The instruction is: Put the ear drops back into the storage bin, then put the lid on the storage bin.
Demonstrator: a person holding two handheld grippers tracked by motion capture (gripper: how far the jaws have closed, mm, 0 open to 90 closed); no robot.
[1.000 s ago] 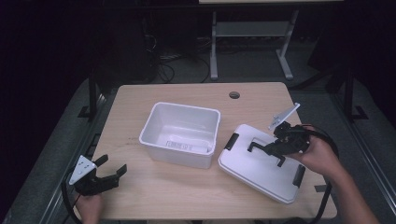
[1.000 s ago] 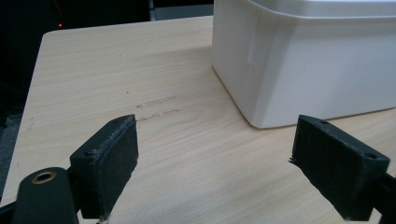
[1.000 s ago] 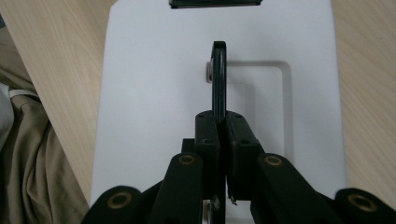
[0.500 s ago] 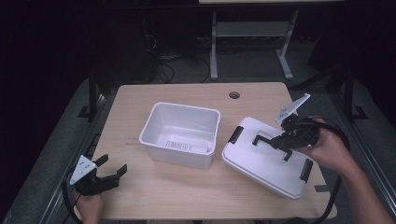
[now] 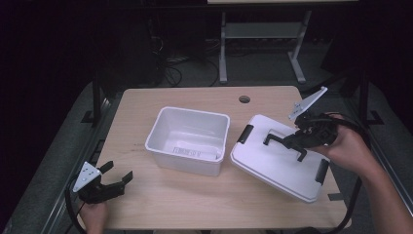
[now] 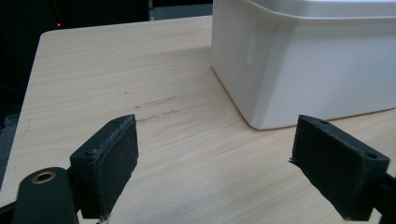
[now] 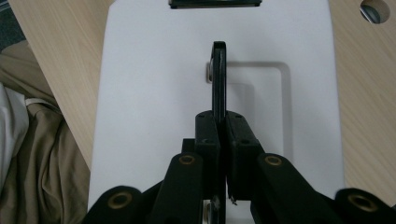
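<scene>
White plastic lid (image 5: pixel 282 163), at right of the frame, is hanging by its black handle (image 7: pixel 219 81) from the clenched right gripper (image 5: pixel 291 141); the left gripper (image 5: pixel 114 176) is resting released at lower left.

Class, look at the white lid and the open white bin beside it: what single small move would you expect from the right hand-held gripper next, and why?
Probably carry the lid leftward over the bin. The right hand-held gripper is shut on the lid's black handle, the lid sits tilted beside the bin, and the bin stands open. The left hand-held gripper rests open, apart from the bin.
</scene>
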